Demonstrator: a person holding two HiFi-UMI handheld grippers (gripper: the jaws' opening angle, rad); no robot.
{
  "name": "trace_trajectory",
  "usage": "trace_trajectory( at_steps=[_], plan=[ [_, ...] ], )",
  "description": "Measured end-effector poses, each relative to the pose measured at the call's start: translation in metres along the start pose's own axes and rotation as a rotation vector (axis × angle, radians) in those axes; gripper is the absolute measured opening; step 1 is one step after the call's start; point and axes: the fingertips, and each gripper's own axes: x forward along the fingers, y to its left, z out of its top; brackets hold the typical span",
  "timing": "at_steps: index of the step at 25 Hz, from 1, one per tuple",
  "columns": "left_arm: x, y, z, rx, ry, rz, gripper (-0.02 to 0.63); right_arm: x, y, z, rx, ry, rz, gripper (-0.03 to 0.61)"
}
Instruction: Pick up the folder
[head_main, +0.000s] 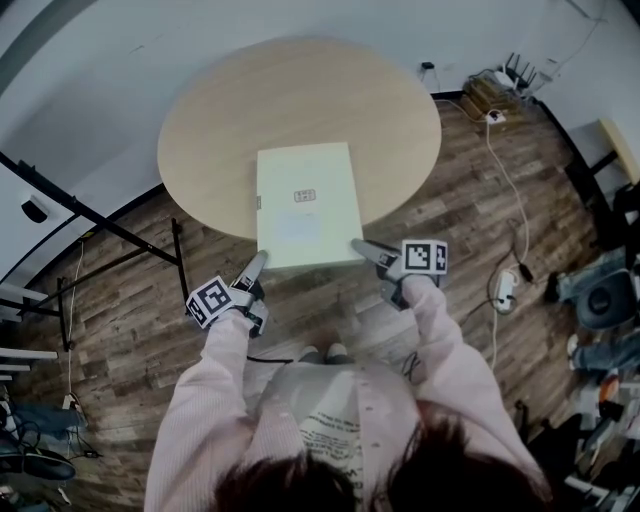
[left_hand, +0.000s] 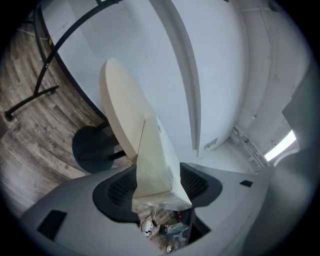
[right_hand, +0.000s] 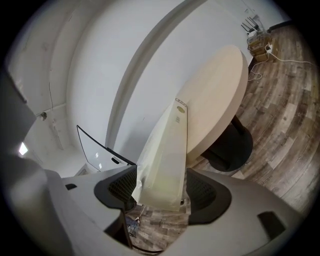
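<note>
One pale yellow-green folder (head_main: 304, 205) lies flat on the round bench (head_main: 300, 95), its 6 o'clock edge overhanging the rim toward the person. It juts out without drooping, so it is probably fairly stiff and light, and its smooth cover may slip. The overhanging near corners are the best places to pinch. The left tool (head_main: 256, 263) at 7 o'clock and the right tool (head_main: 362, 248) at 5 o'clock each straddle a corner, jaws released and pads not pressing.
</note>
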Motion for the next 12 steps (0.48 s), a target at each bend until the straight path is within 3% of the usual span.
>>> trace_trajectory(
  at_steps=[12],
  plan=[
    [0.012, 0.006, -0.005, -0.067, -0.002, -0.059, 0.302, 0.017, -0.007, 0.000, 0.028, 0.009, 0.130, 0.327]
  ],
)
